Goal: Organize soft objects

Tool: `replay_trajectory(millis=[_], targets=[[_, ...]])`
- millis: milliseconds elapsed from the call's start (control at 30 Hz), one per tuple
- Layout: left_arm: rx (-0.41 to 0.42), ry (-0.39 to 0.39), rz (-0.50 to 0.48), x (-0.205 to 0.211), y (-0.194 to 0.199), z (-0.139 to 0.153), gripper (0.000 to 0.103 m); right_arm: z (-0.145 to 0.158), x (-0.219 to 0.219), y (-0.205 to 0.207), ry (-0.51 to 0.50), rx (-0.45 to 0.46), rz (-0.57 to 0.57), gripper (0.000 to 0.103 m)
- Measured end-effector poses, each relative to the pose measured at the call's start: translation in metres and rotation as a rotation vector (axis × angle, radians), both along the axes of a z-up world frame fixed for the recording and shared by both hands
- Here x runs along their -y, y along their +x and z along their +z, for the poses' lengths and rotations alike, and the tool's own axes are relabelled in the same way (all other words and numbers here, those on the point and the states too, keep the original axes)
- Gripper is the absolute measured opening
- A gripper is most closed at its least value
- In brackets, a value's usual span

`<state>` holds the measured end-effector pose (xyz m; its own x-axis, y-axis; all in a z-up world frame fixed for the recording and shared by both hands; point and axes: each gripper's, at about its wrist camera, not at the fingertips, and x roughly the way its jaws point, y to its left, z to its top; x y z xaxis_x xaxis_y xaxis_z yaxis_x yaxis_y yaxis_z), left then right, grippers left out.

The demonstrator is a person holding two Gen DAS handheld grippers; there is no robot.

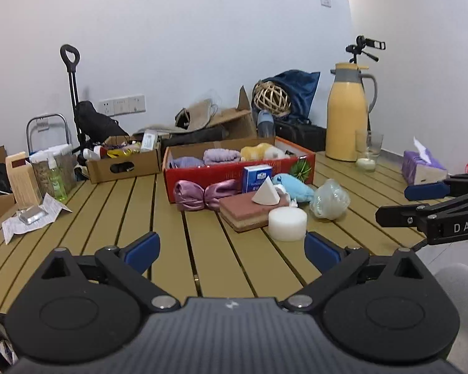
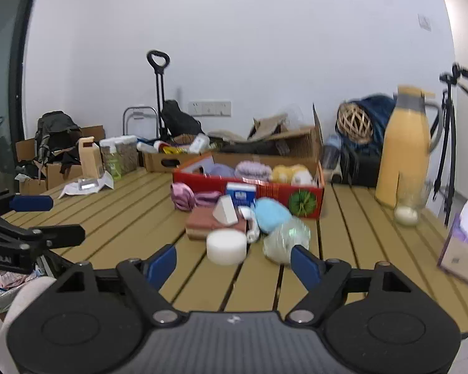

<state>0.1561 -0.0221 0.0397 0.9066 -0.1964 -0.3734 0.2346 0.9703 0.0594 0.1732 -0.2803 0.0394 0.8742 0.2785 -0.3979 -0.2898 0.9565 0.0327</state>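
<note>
Left gripper [image 1: 231, 251]: jaws spread wide, nothing between. Right gripper [image 2: 234, 265]: jaws spread, nothing between. Ahead of both, left to right: one pink satin bundle [image 1: 202, 194], one layered sponge block [image 1: 249, 213], one white puck [image 1: 287, 224], one blue plush [image 1: 293, 187], one netted ball [image 1: 329, 198]. Beyond: red carton [image 1: 209, 174] holding two lilac cloths and one yellow plush [image 1: 259, 151]. Right gripper's body lettered "DAS".

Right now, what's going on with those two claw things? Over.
Left gripper open, empty. Right gripper open, empty. Soft items piled before red box; white round sponge nearest. Nothing blocking.
</note>
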Motion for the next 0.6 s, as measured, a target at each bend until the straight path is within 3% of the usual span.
replay_trajectory(millis=[200, 367, 500, 600], targets=[[-0.037, -0.002, -0.014, 0.008, 0.039, -0.011, 0.099, -0.016, 0.005, 0.039, 0.08, -0.044, -0.004, 0.066], [-0.072, -0.035, 0.004, 0.013, 0.079, -0.017, 0.09, -0.023, 0.003, 0.079, 0.1, -0.074, -0.009, 0.058], [-0.111, -0.062, -0.011, 0.023, 0.117, -0.021, 0.076, -0.027, -0.003, 0.116, 0.115, -0.08, 0.018, 0.05], [-0.135, -0.091, -0.045, 0.034, 0.152, -0.02, 0.073, -0.031, -0.01, 0.149, 0.077, -0.098, 0.002, 0.036]])
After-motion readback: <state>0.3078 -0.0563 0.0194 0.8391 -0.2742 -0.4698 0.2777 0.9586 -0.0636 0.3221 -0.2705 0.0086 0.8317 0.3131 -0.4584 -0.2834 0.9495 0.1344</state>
